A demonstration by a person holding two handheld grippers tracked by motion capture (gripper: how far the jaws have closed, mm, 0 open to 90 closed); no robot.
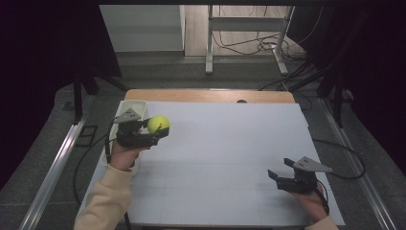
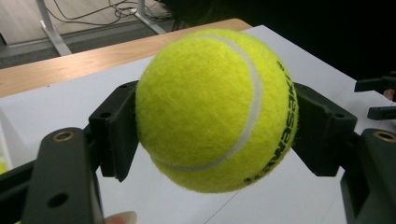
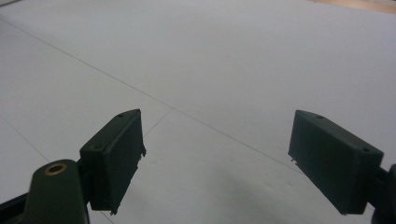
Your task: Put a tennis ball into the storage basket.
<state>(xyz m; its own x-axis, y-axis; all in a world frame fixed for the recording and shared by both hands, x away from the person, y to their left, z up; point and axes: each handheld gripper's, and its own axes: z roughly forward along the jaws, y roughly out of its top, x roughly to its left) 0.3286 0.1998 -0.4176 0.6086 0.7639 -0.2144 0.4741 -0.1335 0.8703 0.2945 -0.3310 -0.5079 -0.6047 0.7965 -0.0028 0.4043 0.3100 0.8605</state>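
Observation:
A yellow-green tennis ball [image 1: 158, 123] is held above the white table's left side by my left gripper [image 1: 155, 131], whose jaws are shut on it. In the left gripper view the ball [image 2: 217, 109] sits squeezed between both black pads, lifted off the surface, with black lettering on its right side. My right gripper [image 1: 278, 173] rests low over the table's near right part, open, with nothing between its jaws. The right gripper view has its two pads [image 3: 114, 156] wide apart over bare white board.
A white tray [image 1: 135, 105] stands at the table's far left corner, just behind the left gripper. The white board [image 1: 225, 158] covers a wooden table whose far edge [image 1: 206, 95] shows. Cables and desk legs lie on the floor beyond.

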